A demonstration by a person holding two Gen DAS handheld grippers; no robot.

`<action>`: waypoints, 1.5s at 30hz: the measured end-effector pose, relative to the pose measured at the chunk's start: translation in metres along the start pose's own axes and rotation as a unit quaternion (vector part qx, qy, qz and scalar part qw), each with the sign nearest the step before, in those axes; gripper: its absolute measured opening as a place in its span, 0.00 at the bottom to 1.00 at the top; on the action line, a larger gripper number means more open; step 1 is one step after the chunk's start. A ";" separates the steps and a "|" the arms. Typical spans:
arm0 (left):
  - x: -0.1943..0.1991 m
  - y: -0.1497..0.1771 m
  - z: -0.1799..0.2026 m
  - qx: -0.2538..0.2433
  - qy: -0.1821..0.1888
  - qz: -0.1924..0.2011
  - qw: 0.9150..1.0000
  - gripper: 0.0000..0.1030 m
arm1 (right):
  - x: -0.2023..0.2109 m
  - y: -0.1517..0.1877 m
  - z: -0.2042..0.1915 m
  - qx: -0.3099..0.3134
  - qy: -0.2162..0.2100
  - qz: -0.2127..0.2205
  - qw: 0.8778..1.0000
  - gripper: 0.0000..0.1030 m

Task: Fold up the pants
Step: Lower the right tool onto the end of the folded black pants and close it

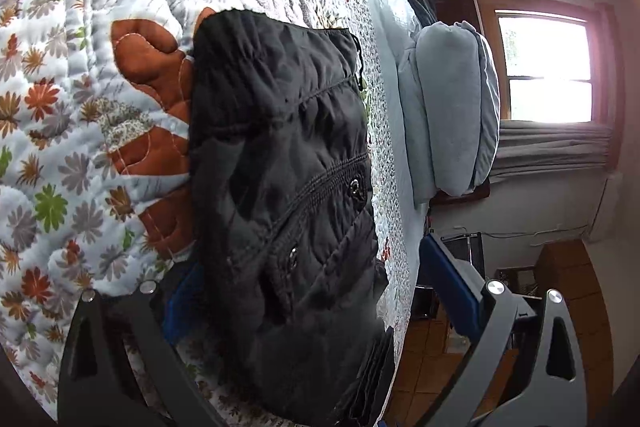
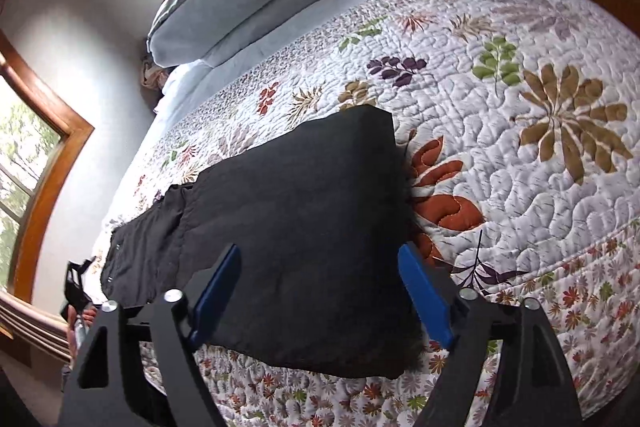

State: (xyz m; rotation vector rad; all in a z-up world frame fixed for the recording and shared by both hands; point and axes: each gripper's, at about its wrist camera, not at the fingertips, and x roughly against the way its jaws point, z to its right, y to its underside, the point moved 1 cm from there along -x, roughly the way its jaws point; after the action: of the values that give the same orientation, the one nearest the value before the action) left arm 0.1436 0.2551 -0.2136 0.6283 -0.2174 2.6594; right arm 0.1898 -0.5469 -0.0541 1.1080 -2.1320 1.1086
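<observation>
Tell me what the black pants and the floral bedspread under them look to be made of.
Black pants: probably thin woven synthetic such as nylon, matte with a faint sheen; fine crinkles, gathered seams and metal snaps suggest it. Floral bedspread: looks like a quilted cotton-type fabric, matte; puffy stitched swirls and printed flowers show. Neither fibre is certain from the pictures.

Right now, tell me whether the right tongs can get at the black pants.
Probably yes: the right tongs hang open just over the pants on the quilt, with nothing between them.

Both tongs (image 1: 304,287) (image 2: 320,291) apparently agape
</observation>
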 end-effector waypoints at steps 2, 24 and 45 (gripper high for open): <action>-0.007 0.003 0.004 -0.012 -0.005 -0.008 1.000 0.97 | -0.002 -0.006 0.017 -0.033 -0.022 -0.009 0.999 0.87; -0.030 0.003 -0.027 0.072 0.105 -0.071 0.989 0.53 | -0.070 -0.005 0.042 -0.070 -0.096 -0.111 0.987 0.65; -0.031 0.025 0.026 -0.029 0.121 -0.039 0.991 0.18 | -0.074 -0.005 0.035 -0.061 -0.082 -0.115 0.988 0.67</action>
State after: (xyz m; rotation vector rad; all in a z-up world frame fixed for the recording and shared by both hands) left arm 0.1694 0.2155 -0.2060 0.2857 -0.1960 2.6131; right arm 0.2331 -0.5451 -0.1239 1.3879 -2.0962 0.7955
